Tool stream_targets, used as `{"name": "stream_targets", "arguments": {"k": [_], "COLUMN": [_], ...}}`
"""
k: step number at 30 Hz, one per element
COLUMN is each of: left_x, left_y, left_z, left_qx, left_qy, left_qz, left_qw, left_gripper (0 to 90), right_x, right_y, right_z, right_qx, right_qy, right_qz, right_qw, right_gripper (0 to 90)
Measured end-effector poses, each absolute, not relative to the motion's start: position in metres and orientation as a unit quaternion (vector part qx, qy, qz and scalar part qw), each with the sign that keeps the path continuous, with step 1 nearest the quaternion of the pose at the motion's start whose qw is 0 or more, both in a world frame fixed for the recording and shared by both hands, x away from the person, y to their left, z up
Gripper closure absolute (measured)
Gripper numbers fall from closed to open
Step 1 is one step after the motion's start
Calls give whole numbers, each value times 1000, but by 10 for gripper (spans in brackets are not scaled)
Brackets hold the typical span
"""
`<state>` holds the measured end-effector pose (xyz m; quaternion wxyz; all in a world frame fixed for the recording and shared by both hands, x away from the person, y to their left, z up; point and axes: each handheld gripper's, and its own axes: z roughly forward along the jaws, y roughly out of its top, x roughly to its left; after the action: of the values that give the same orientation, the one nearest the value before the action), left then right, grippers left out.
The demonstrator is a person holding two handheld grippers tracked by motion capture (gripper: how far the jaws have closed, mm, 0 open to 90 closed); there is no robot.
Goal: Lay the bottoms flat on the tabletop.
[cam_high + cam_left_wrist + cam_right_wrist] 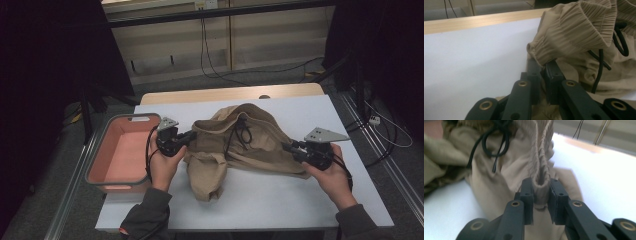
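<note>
The left hand-held gripper [191, 135] is clamped on the gathered, ribbed waistband of the tan trousers [240, 145] — soft, crumpled cloth with a black drawstring [242, 130] looped at the waist. The right hand-held gripper [288, 146] pinches the same elastic band at its far end, jaws pressed on a fold. The trousers lie on the smooth white counter [300, 200], beside a pink bin [122, 155].

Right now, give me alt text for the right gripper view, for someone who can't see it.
The right hand-held gripper is clamped on the gathered elastic waistband of tan trousers, which lie crumpled on a white table. A black drawstring loops across the cloth at upper left.
</note>
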<state>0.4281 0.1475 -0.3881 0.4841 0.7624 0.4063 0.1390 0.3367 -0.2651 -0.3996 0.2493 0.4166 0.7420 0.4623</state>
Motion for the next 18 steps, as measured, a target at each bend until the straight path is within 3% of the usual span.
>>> {"name": "stream_targets", "arguments": {"k": [10,18], "left_x": [429,430], "left_y": [145,145], "left_z": [-367,-359], "left_qx": [754,759], "left_qy": [399,398], "left_qz": [130,123], "left_qw": [505,500], "left_gripper": [840,844], "right_x": [362,368], "right_y": [-278,-277], "right_z": [-363,-359], "right_qx": [430,433], "right_qy": [724,724], "right_qz": [469,465], "right_qw": [266,267], "right_gripper": [776,777]}}
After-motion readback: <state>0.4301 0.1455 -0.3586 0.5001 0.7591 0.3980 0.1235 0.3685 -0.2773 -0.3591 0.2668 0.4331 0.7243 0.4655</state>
